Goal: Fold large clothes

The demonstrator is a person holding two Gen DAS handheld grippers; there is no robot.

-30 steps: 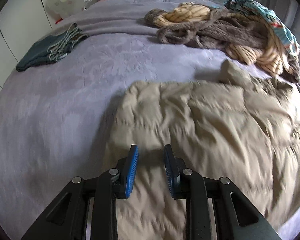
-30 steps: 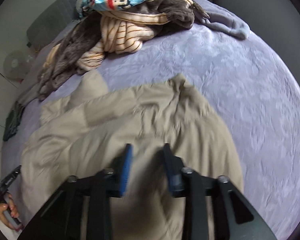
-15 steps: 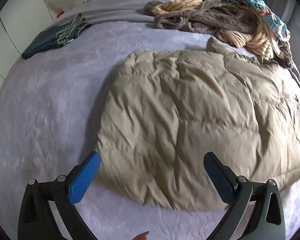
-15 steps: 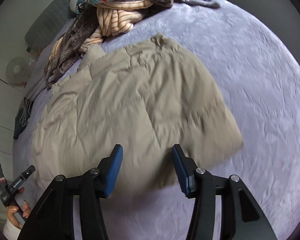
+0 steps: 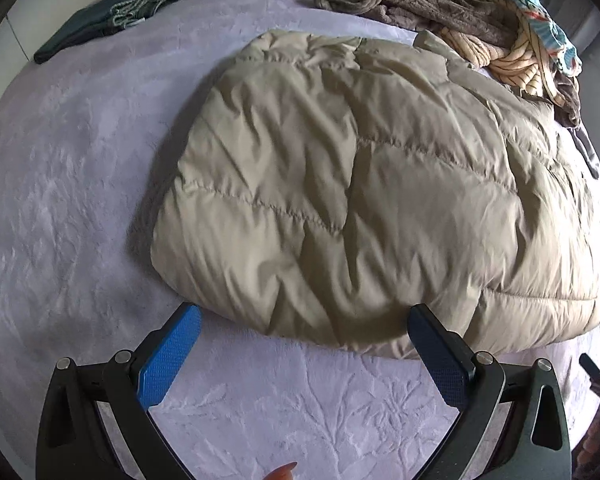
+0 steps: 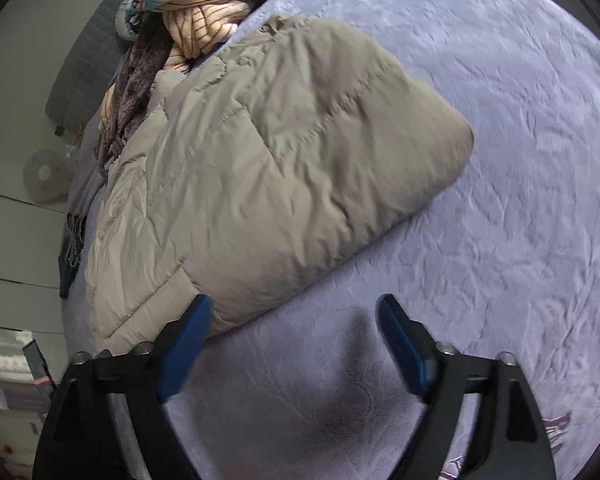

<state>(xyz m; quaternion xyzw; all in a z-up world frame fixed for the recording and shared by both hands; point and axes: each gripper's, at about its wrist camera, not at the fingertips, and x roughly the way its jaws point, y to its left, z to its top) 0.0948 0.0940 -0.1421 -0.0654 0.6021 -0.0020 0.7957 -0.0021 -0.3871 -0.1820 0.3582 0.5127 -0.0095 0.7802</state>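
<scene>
A beige quilted jacket [image 5: 360,184] lies folded and flat on the lilac bed cover [image 5: 60,200]. My left gripper [image 5: 304,316] hovers at its near hem, open wide; the hem's edge runs between the blue pads, which do not touch it. In the right wrist view the same jacket [image 6: 280,168] stretches up and to the left. My right gripper [image 6: 294,302] hangs over bare bed cover [image 6: 520,160] beside the jacket's near corner. Its jaws are opening and nothing is between them; the left finger [image 6: 188,344] overlaps the jacket's edge.
A pile of loose clothes [image 5: 460,20] lies beyond the jacket, also in the right wrist view [image 6: 188,12]. A dark folded garment [image 5: 100,28] rests at the far left of the bed. A fan [image 6: 46,176] stands beside the bed. A person's fingertip [image 5: 282,472] shows at the bottom edge.
Both grippers opened, let go of the jacket and drew back from over it to its near edge. The jacket now lies flat on the bed.
</scene>
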